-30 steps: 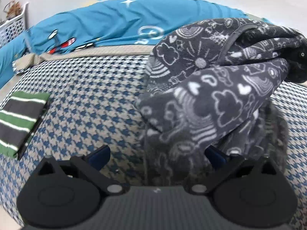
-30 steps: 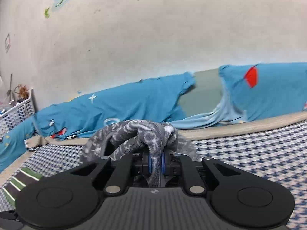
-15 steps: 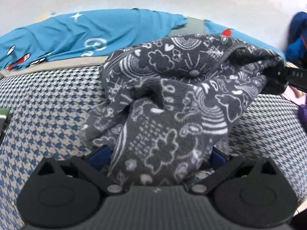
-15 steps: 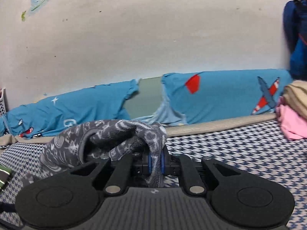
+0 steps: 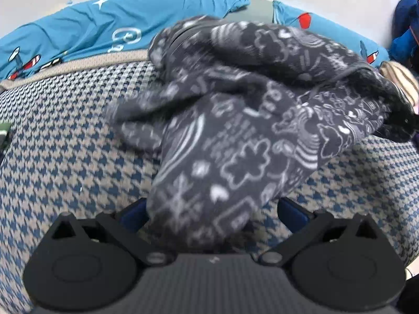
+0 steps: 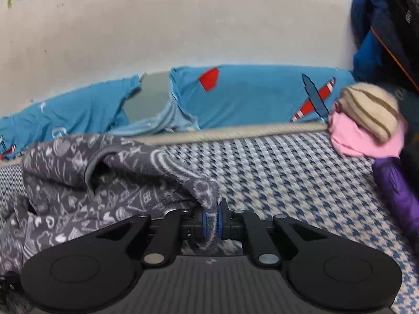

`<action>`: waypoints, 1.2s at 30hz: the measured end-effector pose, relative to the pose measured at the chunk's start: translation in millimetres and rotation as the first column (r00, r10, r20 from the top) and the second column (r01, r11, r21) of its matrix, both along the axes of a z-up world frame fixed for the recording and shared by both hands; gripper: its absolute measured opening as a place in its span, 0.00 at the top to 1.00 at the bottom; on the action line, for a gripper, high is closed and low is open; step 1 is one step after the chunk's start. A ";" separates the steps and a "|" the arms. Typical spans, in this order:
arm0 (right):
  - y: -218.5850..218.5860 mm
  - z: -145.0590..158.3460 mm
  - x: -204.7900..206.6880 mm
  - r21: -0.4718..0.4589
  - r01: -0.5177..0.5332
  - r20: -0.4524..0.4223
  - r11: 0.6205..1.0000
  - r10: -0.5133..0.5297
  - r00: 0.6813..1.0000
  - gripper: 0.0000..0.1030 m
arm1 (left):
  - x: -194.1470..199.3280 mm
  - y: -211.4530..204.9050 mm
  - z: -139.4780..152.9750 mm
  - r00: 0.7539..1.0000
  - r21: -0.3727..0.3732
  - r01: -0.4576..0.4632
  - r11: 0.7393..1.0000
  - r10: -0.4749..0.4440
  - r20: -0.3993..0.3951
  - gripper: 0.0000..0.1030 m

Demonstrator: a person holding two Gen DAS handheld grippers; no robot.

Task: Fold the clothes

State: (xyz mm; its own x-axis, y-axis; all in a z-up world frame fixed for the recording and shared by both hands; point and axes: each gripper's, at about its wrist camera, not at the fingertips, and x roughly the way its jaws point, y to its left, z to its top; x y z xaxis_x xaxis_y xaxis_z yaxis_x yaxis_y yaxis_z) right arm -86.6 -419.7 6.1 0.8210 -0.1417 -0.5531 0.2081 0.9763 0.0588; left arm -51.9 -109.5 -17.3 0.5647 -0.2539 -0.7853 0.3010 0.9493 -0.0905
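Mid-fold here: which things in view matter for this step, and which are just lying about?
In play:
- grey patterned garment
- right gripper, shut on its edge
- left gripper, open around a fold
- houndstooth bed cover

Lying about:
- pink and beige clothes
- purple item
- blue sheet

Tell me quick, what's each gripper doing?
Left gripper: open, the grey patterned fleece garment draped between its fingers.
Right gripper: shut on the garment's edge.

Your right claw point(image 6: 211, 222) is clamped tight, blue pads nearly meeting on a fold of dark patterned garment point(image 6: 110, 183). Your left claw point(image 5: 212, 212) stands wide apart, pointing steeply downward, fabric draped loosely between its fingers.
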 end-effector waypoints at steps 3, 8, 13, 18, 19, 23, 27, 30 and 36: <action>-4.9 -12.4 -5.0 0.022 0.010 -0.074 1.000 -0.008 0.997 0.93 | -3.1 4.8 -4.9 1.000 0.006 -0.019 1.000 0.019 -0.016 0.00; -0.7 -25.4 -9.5 0.009 -0.005 -0.162 1.000 0.007 0.987 0.93 | -7.1 12.3 -8.1 0.998 0.009 -0.052 0.999 0.052 -0.018 0.00; 5.3 -28.2 -19.0 0.017 -0.029 -0.192 0.999 0.032 0.981 0.91 | -10.3 17.8 -9.4 0.997 0.012 -0.076 0.997 0.077 -0.022 0.00; 10.1 -9.6 -31.9 -0.012 -0.060 -0.116 0.998 0.058 0.992 0.59 | -13.6 20.9 -2.6 0.996 -0.006 -0.084 0.996 0.084 -0.013 0.00; 7.7 -4.8 -33.6 0.006 -0.064 -0.088 0.998 0.064 0.994 0.58 | -14.1 21.9 -1.6 0.996 -0.014 -0.089 0.996 0.089 -0.012 0.00; 5.6 10.9 -33.9 0.060 -0.092 0.003 0.994 0.092 0.996 0.51 | -15.4 22.4 -0.7 0.995 -0.040 -0.101 0.994 0.100 -0.017 0.00; 18.2 16.6 -22.9 0.115 -0.143 0.039 0.983 0.140 0.989 0.50 | -16.9 20.2 -1.6 0.994 -0.047 -0.106 0.993 0.105 -0.019 0.00; 34.6 17.8 -11.3 0.126 -0.206 0.048 0.970 0.201 0.978 0.50 | -12.7 19.3 -3.1 0.993 -0.042 -0.120 0.992 0.119 -0.017 0.00; 80.2 18.7 9.5 -0.001 -0.344 0.077 0.939 0.343 0.936 0.34 | -3.3 19.4 -12.2 0.985 -0.039 -0.169 0.985 0.167 -0.052 0.00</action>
State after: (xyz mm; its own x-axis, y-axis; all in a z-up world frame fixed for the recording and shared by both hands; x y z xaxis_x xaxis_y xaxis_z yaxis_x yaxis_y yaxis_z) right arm -77.1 -339.5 24.8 0.8574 0.1626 -0.4883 -0.1451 0.9867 0.0737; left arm -55.2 -90.1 -29.5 0.5642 -0.1924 -0.8029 0.1317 0.9810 -0.1425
